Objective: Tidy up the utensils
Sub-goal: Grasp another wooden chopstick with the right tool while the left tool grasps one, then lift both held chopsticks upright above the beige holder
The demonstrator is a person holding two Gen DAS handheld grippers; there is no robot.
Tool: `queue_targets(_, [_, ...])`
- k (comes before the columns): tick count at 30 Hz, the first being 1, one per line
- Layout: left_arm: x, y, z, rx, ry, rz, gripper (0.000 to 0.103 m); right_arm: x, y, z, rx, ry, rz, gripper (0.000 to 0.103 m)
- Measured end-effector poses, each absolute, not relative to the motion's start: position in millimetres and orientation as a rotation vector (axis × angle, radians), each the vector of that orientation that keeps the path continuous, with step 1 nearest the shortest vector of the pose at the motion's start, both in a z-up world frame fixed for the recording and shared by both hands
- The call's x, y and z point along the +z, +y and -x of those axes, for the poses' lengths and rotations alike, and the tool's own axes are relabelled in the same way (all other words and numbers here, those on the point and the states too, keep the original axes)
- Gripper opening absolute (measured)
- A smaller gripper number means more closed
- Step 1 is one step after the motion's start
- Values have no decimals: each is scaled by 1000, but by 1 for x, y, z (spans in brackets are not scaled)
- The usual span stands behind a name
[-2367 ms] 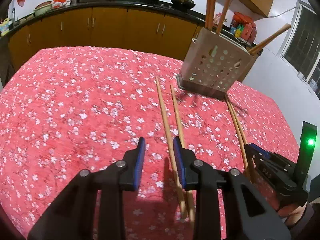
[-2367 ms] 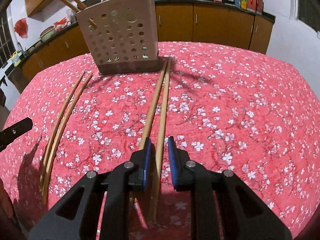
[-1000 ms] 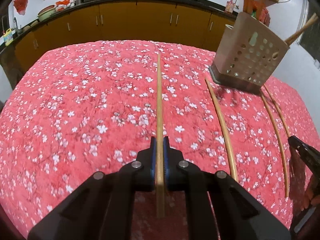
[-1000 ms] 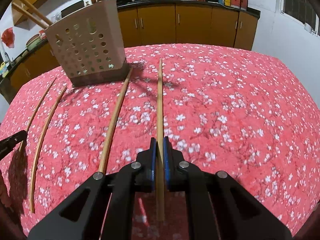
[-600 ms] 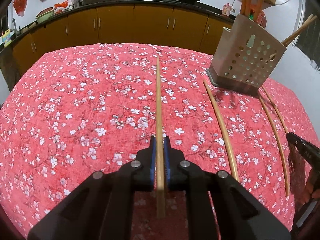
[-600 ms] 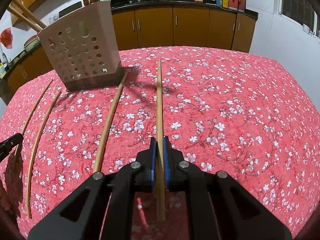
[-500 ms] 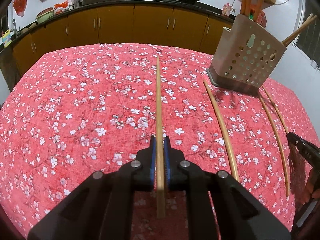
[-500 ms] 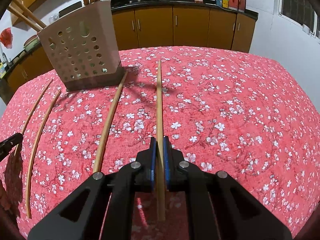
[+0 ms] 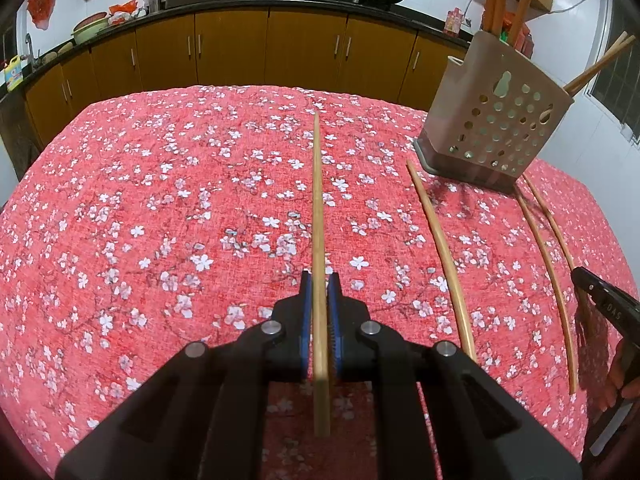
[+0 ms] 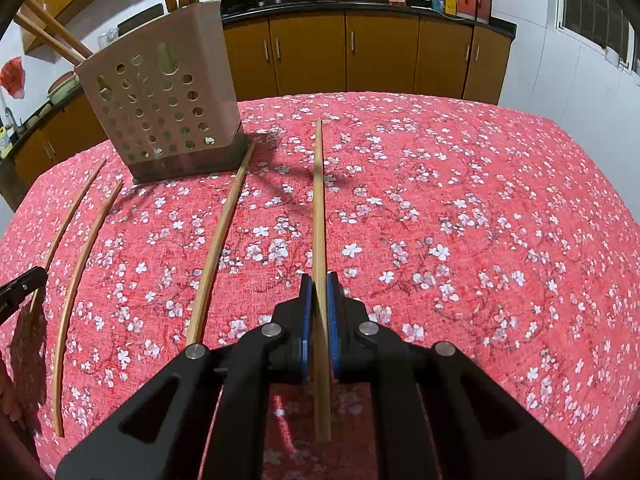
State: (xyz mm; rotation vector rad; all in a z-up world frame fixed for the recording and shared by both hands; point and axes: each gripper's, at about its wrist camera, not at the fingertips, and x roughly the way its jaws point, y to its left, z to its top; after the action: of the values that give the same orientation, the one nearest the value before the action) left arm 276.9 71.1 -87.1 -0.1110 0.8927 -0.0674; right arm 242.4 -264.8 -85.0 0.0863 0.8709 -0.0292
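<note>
My left gripper (image 9: 319, 280) is shut on a wooden chopstick (image 9: 317, 200) that points forward above the red flowered tablecloth. My right gripper (image 10: 318, 282) is shut on another wooden chopstick (image 10: 318, 200), held the same way. A beige perforated utensil holder (image 9: 496, 124) with several chopsticks standing in it is at the far right in the left wrist view and at the far left in the right wrist view (image 10: 164, 108). Loose chopsticks lie on the cloth: one (image 9: 440, 252) beside my left gripper, and one (image 10: 218, 248) left of my right gripper.
Two thin curved chopsticks (image 9: 548, 264) lie near the holder, also seen in the right wrist view (image 10: 76, 264). The other gripper's tip (image 9: 604, 308) shows at the right edge. Brown kitchen cabinets (image 9: 240, 52) with woks on the counter stand behind the table.
Both grippers have closed on a chopstick each and lifted them off the cloth. In the last half second both hold steady with only a slight shift.
</note>
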Motion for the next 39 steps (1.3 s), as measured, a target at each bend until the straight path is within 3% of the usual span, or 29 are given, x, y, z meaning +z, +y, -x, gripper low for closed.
queue_targets(28, [-86, 53, -270, -17, 902, -2, 14, -84, -265, -239, -25, 874, -93, 9])
queue_targets(39, [-75, 56, -260, -38, 914, 5, 8, -51, -270, -215, -11, 756, -102, 8])
